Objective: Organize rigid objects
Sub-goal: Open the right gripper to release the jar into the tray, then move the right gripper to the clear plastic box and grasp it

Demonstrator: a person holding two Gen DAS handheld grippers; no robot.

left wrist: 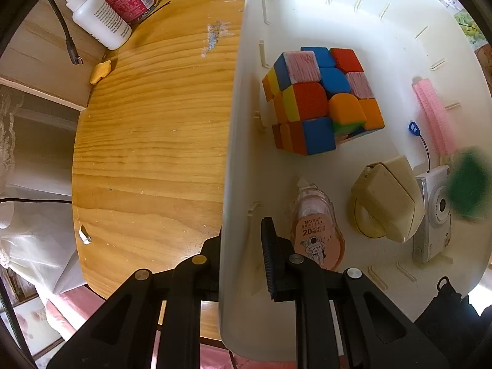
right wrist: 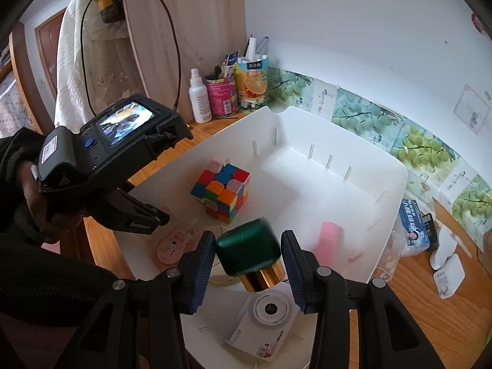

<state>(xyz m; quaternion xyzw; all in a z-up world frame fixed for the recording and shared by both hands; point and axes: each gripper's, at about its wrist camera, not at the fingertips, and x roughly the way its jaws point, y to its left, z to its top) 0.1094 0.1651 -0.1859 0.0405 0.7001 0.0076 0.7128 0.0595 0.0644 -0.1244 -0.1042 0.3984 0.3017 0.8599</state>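
A white plastic bin [right wrist: 338,141] stands on the wooden table. In it lie a multicoloured puzzle cube [right wrist: 221,190], a pink correction-tape dispenser [left wrist: 316,233], a beige plastic object [left wrist: 387,196], a small white camera [right wrist: 267,316] and a pink ribbed roller [left wrist: 433,113]. My left gripper [left wrist: 241,233] points straight down and is shut on the bin's left wall [left wrist: 236,123], one finger on each side. My right gripper [right wrist: 248,236] hovers over the bin's near end, its blue pads shut on a dark green jar with a gold band [right wrist: 249,255]. The jar shows blurred in the left wrist view.
Behind the bin's far corner stand a white spray bottle [right wrist: 199,98], a pink can [right wrist: 220,95] and a carton of pens [right wrist: 250,83]. A small yellow piece [left wrist: 101,71] lies on the bare wood [left wrist: 147,138]. A blue packet [right wrist: 415,230] and white chargers [right wrist: 449,273] sit to the bin's right.
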